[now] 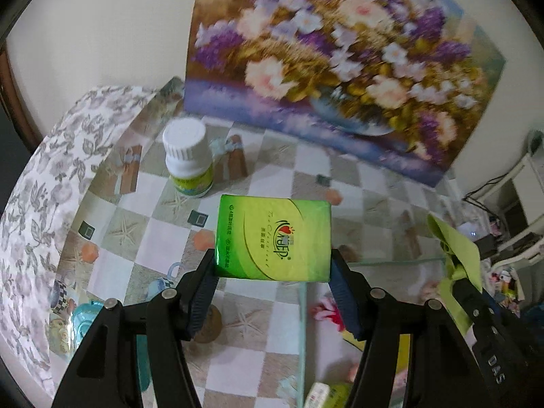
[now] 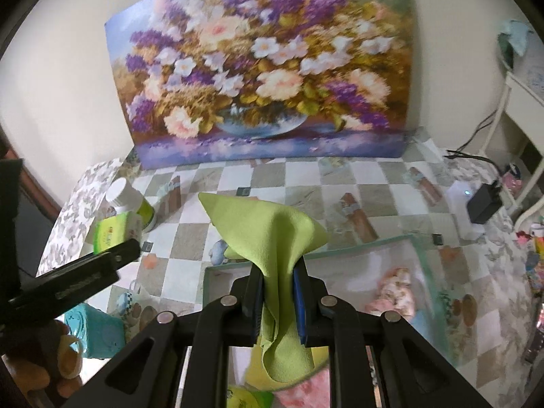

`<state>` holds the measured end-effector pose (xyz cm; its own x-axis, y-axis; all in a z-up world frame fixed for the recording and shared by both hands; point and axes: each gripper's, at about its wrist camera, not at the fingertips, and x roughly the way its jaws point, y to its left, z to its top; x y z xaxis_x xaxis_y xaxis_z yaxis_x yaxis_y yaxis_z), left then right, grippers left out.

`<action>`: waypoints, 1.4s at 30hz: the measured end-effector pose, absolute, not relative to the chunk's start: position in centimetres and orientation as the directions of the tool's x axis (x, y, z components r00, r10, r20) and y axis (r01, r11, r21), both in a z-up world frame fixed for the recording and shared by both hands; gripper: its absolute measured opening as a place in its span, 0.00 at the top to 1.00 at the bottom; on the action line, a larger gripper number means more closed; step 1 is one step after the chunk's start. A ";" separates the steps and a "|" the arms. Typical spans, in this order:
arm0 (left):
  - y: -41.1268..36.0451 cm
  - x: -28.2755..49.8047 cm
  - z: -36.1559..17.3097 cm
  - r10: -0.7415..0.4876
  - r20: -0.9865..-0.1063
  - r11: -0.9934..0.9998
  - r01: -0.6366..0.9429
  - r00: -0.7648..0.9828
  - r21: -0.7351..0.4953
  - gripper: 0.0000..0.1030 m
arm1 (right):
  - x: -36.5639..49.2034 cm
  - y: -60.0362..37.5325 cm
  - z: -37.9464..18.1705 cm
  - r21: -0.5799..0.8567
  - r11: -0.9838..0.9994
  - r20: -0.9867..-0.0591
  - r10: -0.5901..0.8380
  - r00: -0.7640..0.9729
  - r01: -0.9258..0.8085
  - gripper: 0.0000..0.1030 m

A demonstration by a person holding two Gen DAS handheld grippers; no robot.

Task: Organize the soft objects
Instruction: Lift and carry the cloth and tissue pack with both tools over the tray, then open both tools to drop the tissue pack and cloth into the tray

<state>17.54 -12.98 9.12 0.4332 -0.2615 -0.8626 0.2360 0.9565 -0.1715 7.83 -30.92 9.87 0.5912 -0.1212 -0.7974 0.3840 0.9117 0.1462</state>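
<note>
My left gripper (image 1: 273,267) is shut on a green tissue pack (image 1: 274,238) and holds it above the checkered table. The pack (image 2: 114,231) and the left gripper's finger (image 2: 102,261) also show at the left of the right wrist view. My right gripper (image 2: 278,275) is shut on a light green cloth (image 2: 272,234) that bunches up between the fingers and hangs below them, over a clear glass box (image 2: 425,258). The cloth (image 1: 455,248) and the right gripper show at the right of the left wrist view. A pink soft item (image 2: 394,292) lies inside the box.
A white-capped bottle (image 1: 188,159) stands on the table behind the pack. A flower painting (image 2: 265,68) leans on the wall. A teal box (image 2: 98,333) and a brown plush (image 2: 37,367) lie at the near left. A black adapter (image 2: 484,200) sits far right.
</note>
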 end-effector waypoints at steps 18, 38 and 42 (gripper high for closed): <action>-15.5 11.3 11.6 -0.358 -0.841 0.913 0.341 0.406 -0.224 0.37 | -0.4 -35.2 12.2 0.083 0.844 -0.812 -0.251 0.527 0.530 0.84; -19.0 9.2 3.7 -0.316 -0.926 0.905 0.358 0.207 -0.229 0.37 | -2.4 -36.1 6.1 0.181 0.807 -0.881 -0.121 0.458 0.562 0.84; -18.2 10.1 2.6 -0.311 -0.930 0.918 0.316 0.195 -0.241 0.37 | -1.8 -36.1 5.3 0.186 0.812 -0.888 -0.102 0.449 0.553 0.84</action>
<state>10.14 -18.21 2.64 0.1946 -0.3110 -0.9303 0.3159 0.9178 -0.2407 -1.78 -36.10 5.27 0.4486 -0.1025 -0.8878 0.5534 0.8119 0.1859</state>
